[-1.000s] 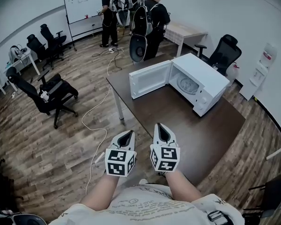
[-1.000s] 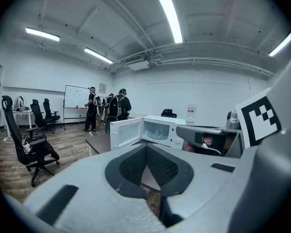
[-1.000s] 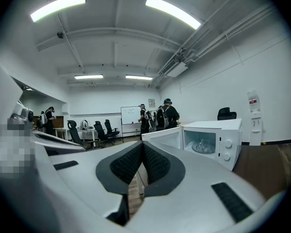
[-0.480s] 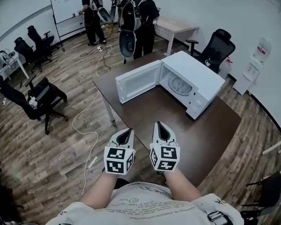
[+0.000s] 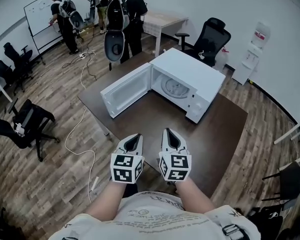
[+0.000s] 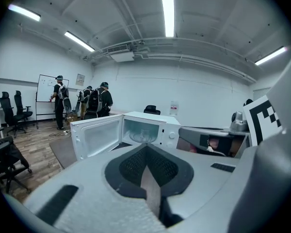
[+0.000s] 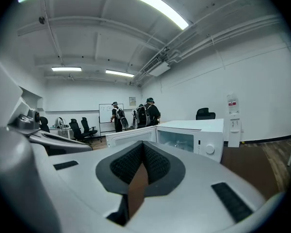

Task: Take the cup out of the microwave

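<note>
On dark table (image 5: pixel 217 134) — open microwave (image 5: pixel 187 74); wood floor (image 5: pixel 50 184).

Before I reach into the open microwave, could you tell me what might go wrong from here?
The door juts out on the left gripper side and could get bumped. It and the right gripper are both shut, so either might push a cup away. Inside the microwave I make out only the turntable, no cup.

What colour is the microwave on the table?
The microwave is white, clearest in the head view.
</note>
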{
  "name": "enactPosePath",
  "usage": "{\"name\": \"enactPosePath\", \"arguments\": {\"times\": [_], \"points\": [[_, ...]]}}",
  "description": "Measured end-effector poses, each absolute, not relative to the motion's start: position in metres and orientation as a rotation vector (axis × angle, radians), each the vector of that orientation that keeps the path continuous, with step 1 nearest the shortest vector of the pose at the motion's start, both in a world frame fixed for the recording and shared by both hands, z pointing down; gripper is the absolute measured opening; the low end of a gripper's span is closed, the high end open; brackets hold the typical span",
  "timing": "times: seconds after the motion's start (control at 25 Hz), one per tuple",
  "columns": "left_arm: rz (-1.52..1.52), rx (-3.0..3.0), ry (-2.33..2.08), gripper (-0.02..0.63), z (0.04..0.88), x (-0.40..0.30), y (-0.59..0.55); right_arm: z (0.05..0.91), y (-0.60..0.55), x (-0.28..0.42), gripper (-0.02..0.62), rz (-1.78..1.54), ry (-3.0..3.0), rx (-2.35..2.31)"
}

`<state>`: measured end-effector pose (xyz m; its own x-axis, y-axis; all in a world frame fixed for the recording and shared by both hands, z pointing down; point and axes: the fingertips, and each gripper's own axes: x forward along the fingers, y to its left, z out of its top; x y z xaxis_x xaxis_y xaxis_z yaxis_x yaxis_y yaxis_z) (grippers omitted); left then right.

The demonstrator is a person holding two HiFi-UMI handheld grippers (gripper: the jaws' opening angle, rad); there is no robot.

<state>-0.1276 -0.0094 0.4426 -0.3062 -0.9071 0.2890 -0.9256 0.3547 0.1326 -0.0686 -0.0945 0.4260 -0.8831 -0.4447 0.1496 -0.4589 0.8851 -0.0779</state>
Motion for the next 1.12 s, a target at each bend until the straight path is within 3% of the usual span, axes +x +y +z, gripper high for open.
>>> {"name": "enactPosePath", "arguments": {"times": [0.56,1.12], "points": [[0.081,1.904,-2.079,0.014,0.441,-0.2,-0.118,0.42,-0.169,-0.116,0.015,0.156,-2.836,1.006],[0.158,2.131,-1.793,0.015,0.456,-0.222,-0.202,0.42,-0.219,-0.125,0.015,0.156,-2.683,1.331]]}}
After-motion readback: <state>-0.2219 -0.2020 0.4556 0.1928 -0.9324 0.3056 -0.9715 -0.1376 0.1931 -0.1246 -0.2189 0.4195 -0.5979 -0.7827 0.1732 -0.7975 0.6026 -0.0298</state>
